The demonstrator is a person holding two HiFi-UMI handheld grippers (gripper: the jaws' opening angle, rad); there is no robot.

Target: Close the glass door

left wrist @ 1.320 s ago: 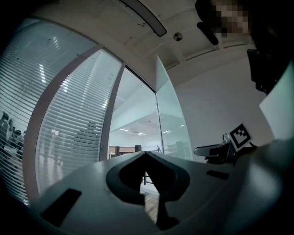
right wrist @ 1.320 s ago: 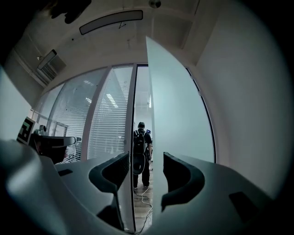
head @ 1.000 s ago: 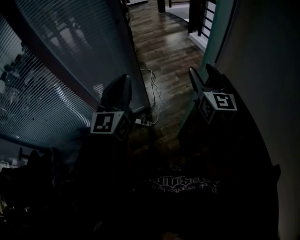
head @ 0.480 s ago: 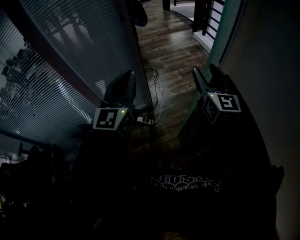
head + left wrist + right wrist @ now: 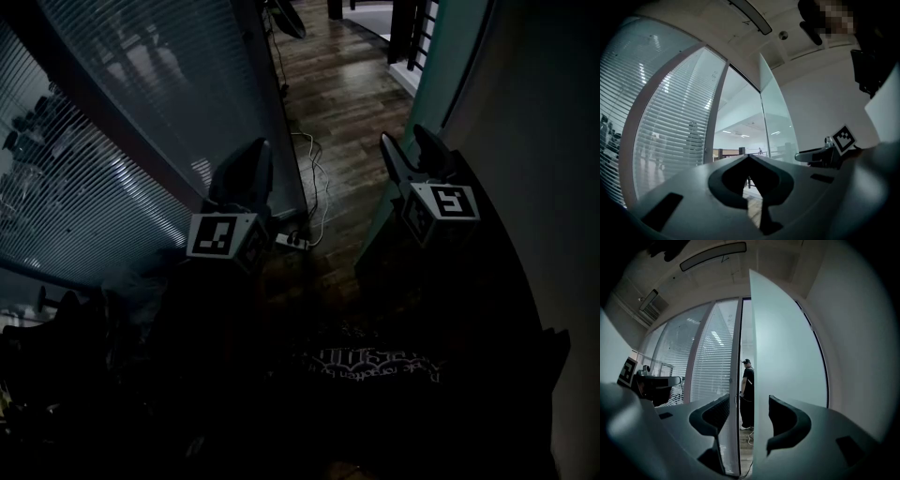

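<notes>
Blind-striped glass partition (image 5: 141,103) fills left. Glass door (image 5: 787,357) stands ajar at right w/ a gap to the frame, so closing isn't done. Right gripper (image 5: 749,401), jaws apart, straddles door's free edge; contact unclear. Left gripper (image 5: 749,157) is pinched together, empty, by partition's bottom edge.

glass door (image 5: 787,348) looks frosted, smooth and matt, floor (image 5: 342,84) is dark wood planks with a slight sheen, left tongs (image 5: 749,157) and right tongs (image 5: 747,404) both look like smooth matt grey plastic tbh
</notes>
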